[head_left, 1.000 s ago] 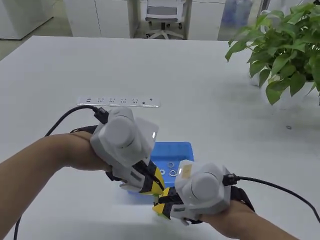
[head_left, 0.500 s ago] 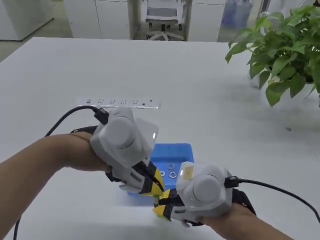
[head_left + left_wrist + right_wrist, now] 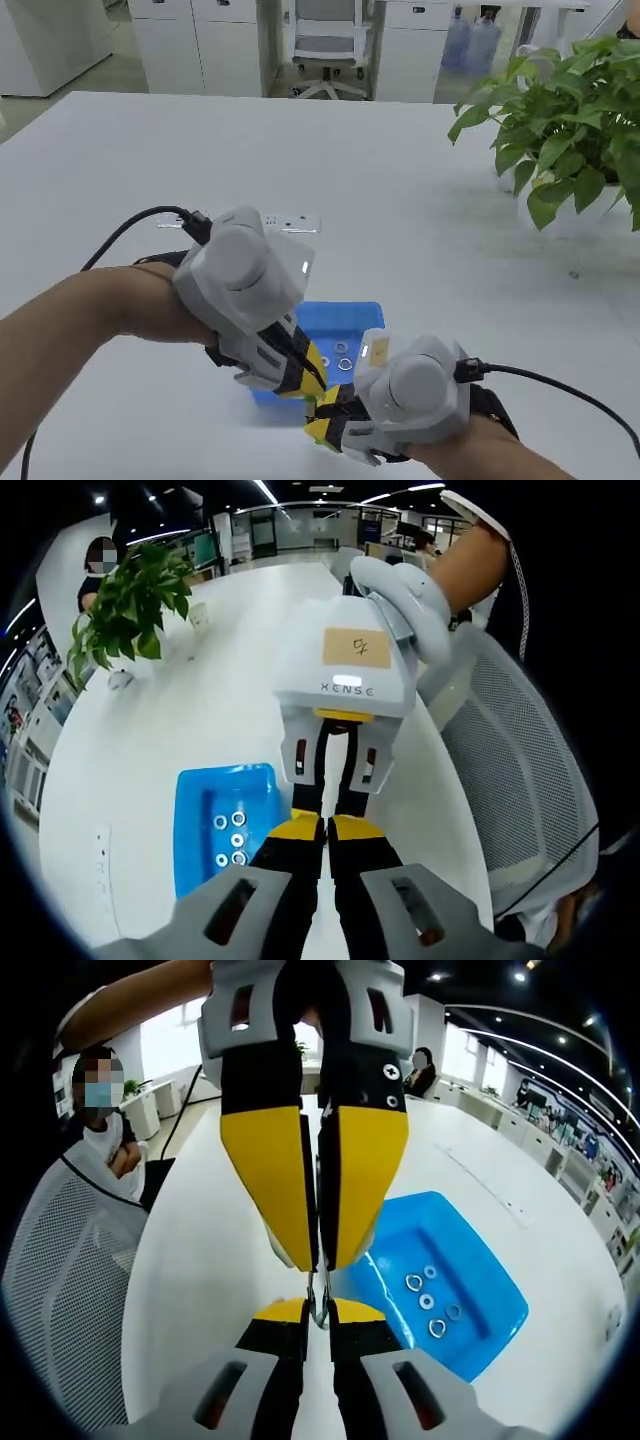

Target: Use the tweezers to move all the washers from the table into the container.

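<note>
White worktop, tweezers pinched between nose-to-nose claws: left claw clamped on them, right claw closed on their end. I'd release one only once the other grips firmly. Long axis runs claw to claw, tips apparently toward right claw. Blue container holding washers just beside both.

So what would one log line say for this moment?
left gripper: shut on tweezers | right gripper: shut on tweezers, tip to tip with left | washers: five in blue container beside grippers
</note>
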### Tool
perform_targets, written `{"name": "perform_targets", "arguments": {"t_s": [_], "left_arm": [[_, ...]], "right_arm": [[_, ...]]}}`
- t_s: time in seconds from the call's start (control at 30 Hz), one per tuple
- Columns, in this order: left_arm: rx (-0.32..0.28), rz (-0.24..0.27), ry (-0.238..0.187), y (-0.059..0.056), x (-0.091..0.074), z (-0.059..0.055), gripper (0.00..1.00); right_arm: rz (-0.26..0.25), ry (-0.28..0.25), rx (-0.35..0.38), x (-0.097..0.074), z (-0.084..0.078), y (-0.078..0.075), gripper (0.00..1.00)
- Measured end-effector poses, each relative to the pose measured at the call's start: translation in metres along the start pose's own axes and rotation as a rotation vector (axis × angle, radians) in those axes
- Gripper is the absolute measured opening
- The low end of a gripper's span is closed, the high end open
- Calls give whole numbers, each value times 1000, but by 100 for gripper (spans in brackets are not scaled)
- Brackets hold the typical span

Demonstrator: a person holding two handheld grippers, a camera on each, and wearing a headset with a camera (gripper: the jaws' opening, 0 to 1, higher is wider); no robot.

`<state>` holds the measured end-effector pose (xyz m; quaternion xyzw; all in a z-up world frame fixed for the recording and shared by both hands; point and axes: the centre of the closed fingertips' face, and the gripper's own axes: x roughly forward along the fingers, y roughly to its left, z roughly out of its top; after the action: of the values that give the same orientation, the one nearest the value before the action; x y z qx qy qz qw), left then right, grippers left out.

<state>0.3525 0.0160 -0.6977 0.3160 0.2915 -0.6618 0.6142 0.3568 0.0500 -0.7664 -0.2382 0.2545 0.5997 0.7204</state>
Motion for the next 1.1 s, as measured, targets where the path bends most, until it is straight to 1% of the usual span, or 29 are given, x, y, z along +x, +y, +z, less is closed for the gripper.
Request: {"name": "perform_targets", "arguments": {"t_s": [0.27, 0.37, 0.47, 0.6, 0.77, 0.93, 1.1], "left_arm": [[7, 12, -3, 0, -14, 8, 6], [3, 20, -1, 1, -19, 10, 6], [-23, 30, 0, 4, -25, 12, 6], [-18, 42, -1, 6, -32, 14, 6], [-4, 64, 0, 13, -41, 17, 6], [8, 81, -1, 20, -47, 18, 6], [23, 95, 6, 32, -52, 14, 6]], "right_arm": [[-5, 8, -24, -9, 13, -1, 9], [-9, 8, -34, -11, 18, -3, 9], [-13, 8, -43, -14, 23, -6, 9], [-18, 6, -58, -16, 29, -10, 9], [-25, 0, -75, -18, 39, -18, 9], [-34, -8, -89, -17, 47, -28, 9], [-39, -18, -94, -11, 53, -40, 9]]}}
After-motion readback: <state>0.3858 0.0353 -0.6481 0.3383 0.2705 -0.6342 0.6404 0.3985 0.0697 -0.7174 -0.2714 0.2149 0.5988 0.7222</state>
